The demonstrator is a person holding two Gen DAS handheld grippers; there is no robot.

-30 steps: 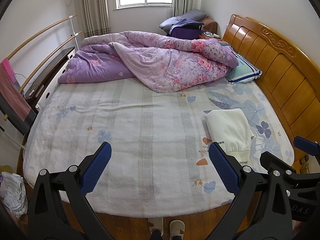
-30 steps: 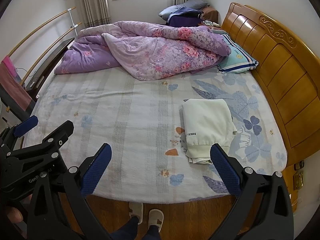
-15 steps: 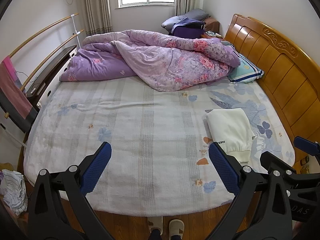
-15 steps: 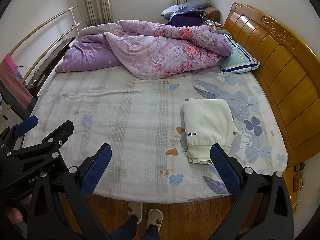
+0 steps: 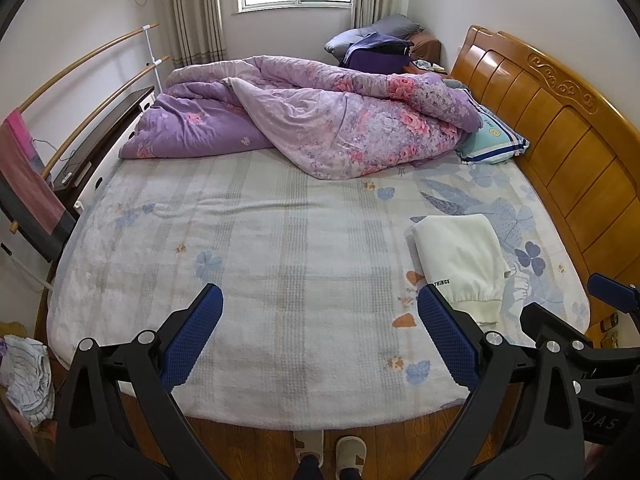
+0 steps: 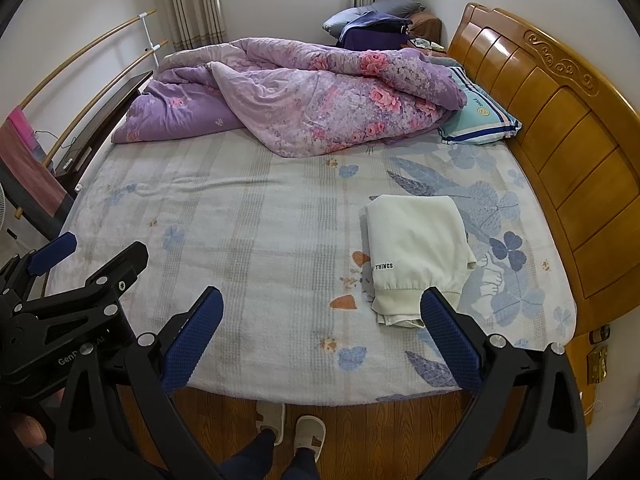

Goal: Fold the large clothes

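Observation:
A cream garment (image 5: 460, 256) (image 6: 416, 248), folded into a neat rectangle with black "THINGS" lettering near its cuff, lies flat on the right side of the bed (image 5: 280, 248) (image 6: 260, 240), close to the headboard. My left gripper (image 5: 320, 336) is open, held above the bed's near edge, with nothing between its blue pads. My right gripper (image 6: 322, 338) is open too and empty; its right finger (image 6: 448, 340) overlaps the garment's near cuff in the view, raised clear of it. Each gripper shows at the edge of the other's view.
A crumpled purple floral duvet (image 5: 312, 120) and a striped pillow (image 5: 494, 140) fill the far half of the bed. The wooden headboard (image 5: 560, 132) runs along the right. A rail with a pink towel (image 5: 28, 172) stands left. The person's slippered feet (image 6: 292, 428) stand on the wood floor.
Both views have shifted slightly, as if the grippers rose or tilted a little. The folded garment has not moved and both grippers stay open.

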